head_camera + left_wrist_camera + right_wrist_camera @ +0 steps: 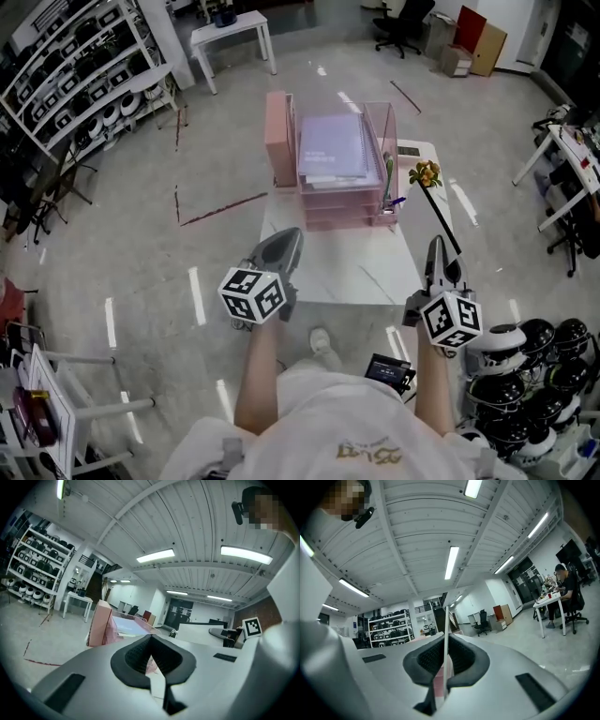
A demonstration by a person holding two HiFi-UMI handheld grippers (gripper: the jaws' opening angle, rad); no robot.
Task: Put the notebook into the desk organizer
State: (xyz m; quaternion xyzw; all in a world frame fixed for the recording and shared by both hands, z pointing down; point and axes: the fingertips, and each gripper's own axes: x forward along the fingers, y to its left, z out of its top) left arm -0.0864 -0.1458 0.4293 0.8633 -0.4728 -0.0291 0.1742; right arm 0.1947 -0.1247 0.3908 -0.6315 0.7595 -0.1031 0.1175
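A lavender notebook (330, 148) lies flat on the top tray of the pink desk organizer (279, 141), which stands at the far end of the white table (375, 277). In the left gripper view the organizer (99, 623) rises beyond the jaws with the notebook (129, 626) on it. My left gripper (292, 232) (150, 644) is shut and empty, raised over the table's near left edge. My right gripper (434, 243) (446, 641) is shut near the table's right front. A thin pale line runs between its pads; I cannot tell what it is.
A yellow flower (425, 173) on a dark stem lies along the table's right side, close to the right gripper. Pens stand in the organizer's clear side compartment (387, 192). Helmet racks (84, 75) line the far left, helmets (534, 361) sit at the near right.
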